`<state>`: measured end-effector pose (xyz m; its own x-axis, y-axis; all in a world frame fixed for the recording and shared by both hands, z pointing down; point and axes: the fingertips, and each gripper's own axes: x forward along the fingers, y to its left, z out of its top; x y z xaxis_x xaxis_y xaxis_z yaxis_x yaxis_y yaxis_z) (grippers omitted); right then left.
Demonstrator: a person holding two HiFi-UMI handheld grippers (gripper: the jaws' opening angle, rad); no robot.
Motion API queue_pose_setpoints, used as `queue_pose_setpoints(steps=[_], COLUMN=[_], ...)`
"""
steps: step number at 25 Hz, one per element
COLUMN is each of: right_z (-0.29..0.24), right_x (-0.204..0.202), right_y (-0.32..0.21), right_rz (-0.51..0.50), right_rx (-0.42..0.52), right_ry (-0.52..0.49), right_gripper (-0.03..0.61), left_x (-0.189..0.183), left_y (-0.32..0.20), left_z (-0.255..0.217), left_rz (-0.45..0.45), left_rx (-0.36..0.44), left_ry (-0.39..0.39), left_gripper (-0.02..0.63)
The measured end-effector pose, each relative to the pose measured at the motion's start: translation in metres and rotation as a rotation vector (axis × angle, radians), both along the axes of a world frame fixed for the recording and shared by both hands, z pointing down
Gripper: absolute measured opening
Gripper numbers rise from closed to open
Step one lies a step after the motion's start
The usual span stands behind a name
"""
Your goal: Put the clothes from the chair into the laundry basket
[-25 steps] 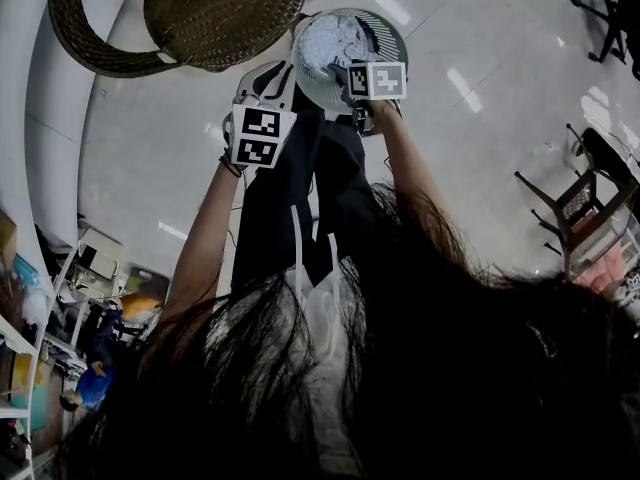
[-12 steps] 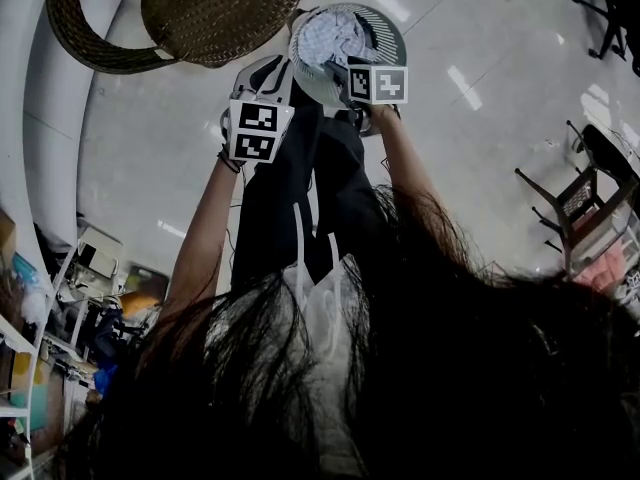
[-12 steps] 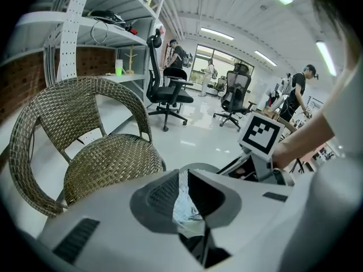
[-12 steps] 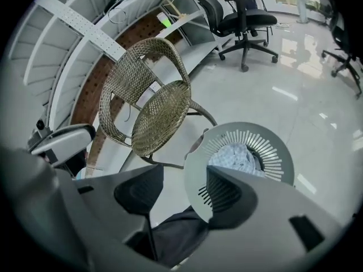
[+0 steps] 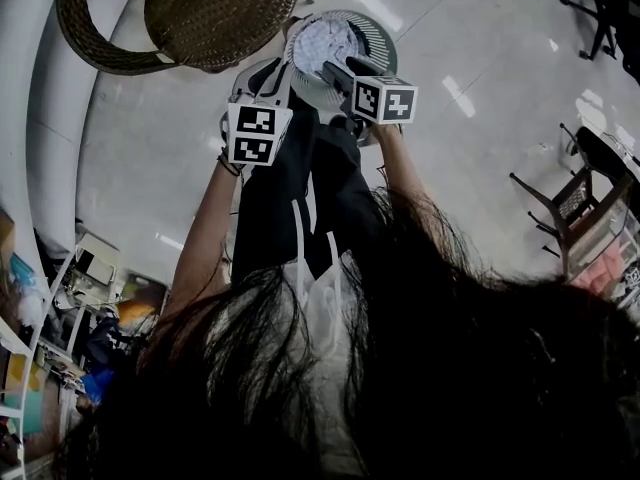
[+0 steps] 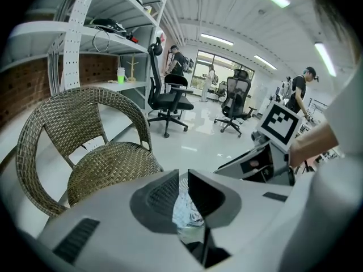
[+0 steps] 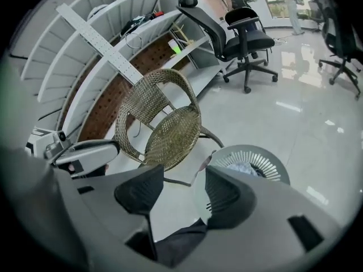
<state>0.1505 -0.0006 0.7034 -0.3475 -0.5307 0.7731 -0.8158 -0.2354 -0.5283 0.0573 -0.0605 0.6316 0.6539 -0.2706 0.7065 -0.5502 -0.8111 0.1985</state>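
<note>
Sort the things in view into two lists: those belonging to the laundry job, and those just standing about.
Belonging to the job:
brown woven wicker chair
round grey slatted laundry basket
pale patterned cloth inside it
left gripper
right gripper

Just standing about:
black swivel office chair
white metal shelving
person standing in the background

Head cam, I'm looking steeply down. L gripper (image 5: 272,76) and R gripper (image 5: 340,70) are both out front, marker cubes facing up. R one hangs over the laundry basket (image 5: 388,40), which is round w/ a ribbed rim and has pale patterned clothes (image 5: 325,40) inside. L sits just beside its left rim. Wicker chair (image 5: 190,13) is top left, near the basket. Dark trousers (image 5: 300,188) show below the grippers, and hair (image 5: 400,368) fills the bottom. Can't judge the jaws from here.
</note>
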Motion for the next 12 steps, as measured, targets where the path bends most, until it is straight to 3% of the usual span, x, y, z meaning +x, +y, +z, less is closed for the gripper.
queue_pose_setpoints(steps=[12], right_z=[-0.104], right_x=[0.009], right_y=[0.005], right_rz=[0.013], right_rx=[0.189], right_ry=[-0.002], right_gripper=[0.236], left_x=[0.008], left_y=[0.007], left_z=[-0.068], left_rz=[-0.080], left_rx=[0.055], left_ry=[0.079], left_gripper=[0.061])
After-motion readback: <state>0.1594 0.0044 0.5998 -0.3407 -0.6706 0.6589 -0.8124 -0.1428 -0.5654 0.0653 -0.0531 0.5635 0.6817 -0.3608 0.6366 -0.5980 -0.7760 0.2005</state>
